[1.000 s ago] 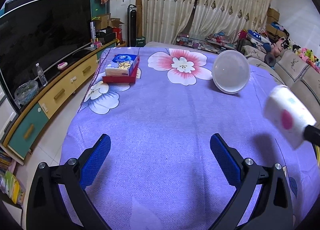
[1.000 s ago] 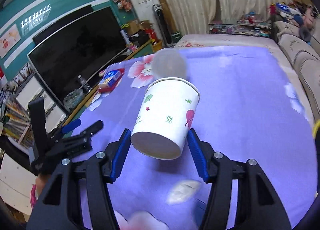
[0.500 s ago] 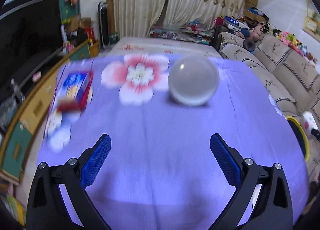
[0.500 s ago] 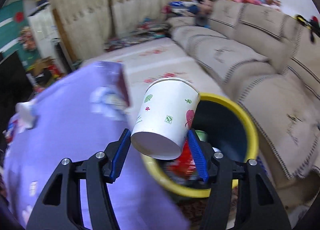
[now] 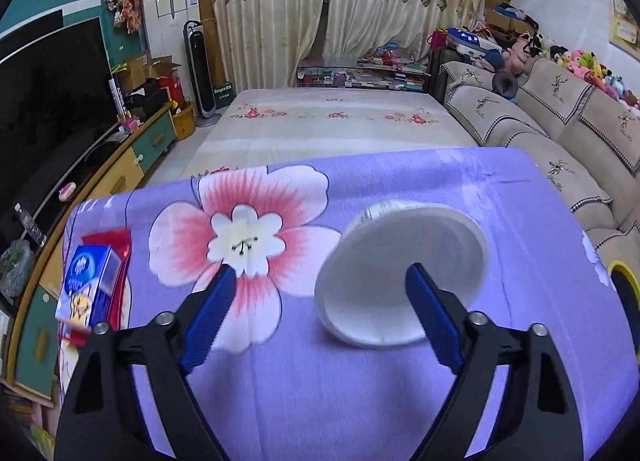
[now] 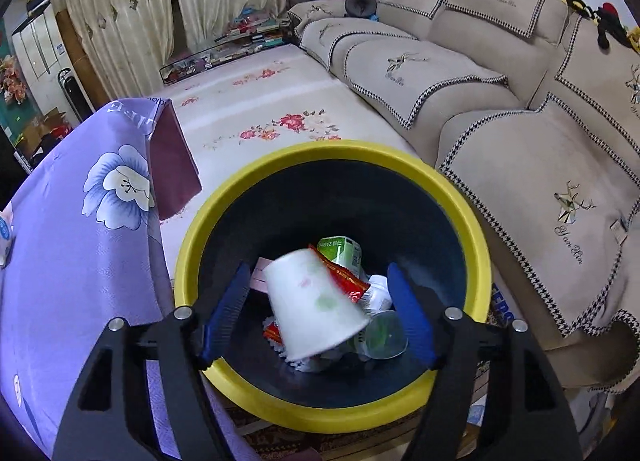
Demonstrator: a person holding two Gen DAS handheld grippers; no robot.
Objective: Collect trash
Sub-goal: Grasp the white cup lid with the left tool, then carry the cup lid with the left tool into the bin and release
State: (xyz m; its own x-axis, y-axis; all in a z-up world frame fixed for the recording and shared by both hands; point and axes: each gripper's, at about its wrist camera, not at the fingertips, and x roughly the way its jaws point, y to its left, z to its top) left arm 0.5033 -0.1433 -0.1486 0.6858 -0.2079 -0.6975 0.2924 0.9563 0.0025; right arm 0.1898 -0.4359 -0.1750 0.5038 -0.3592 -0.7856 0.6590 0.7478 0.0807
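Left wrist view, far left: a blue tissue box (image 5: 90,285) sits on a red box (image 5: 114,261) near the table's left edge, on the purple flowered cloth (image 5: 320,401). Moving right, a big pink flower print, then my left gripper (image 5: 320,297) over the cloth. Its jaws stand wide and have just been closing a little. The left pad lies over the flower print, the right pad (image 5: 432,317) in front of a white plastic bowl (image 5: 400,273). The bowl lies on its side, mouth toward the camera, right of centre on the cloth. I cannot tell whether the right pad touches its rim; no grip on it. At the far right edge, a sliver of the yellow bin rim (image 5: 624,273)

Right wrist view, left: the same cloth hangs over the table corner. Right of it stands the yellow-rimmed bin (image 6: 224,221), dark inside, on the floor beside the beige sofa (image 6: 520,141). My right gripper (image 6: 316,309) hangs over the bin mouth, jaws just opened wider, pads clear. The paper cup (image 6: 312,305) is between them, blurred and tilted, base up, free of both pads, above wrappers, a green carton (image 6: 340,253) and a clear bottle (image 6: 380,329) inside the bin
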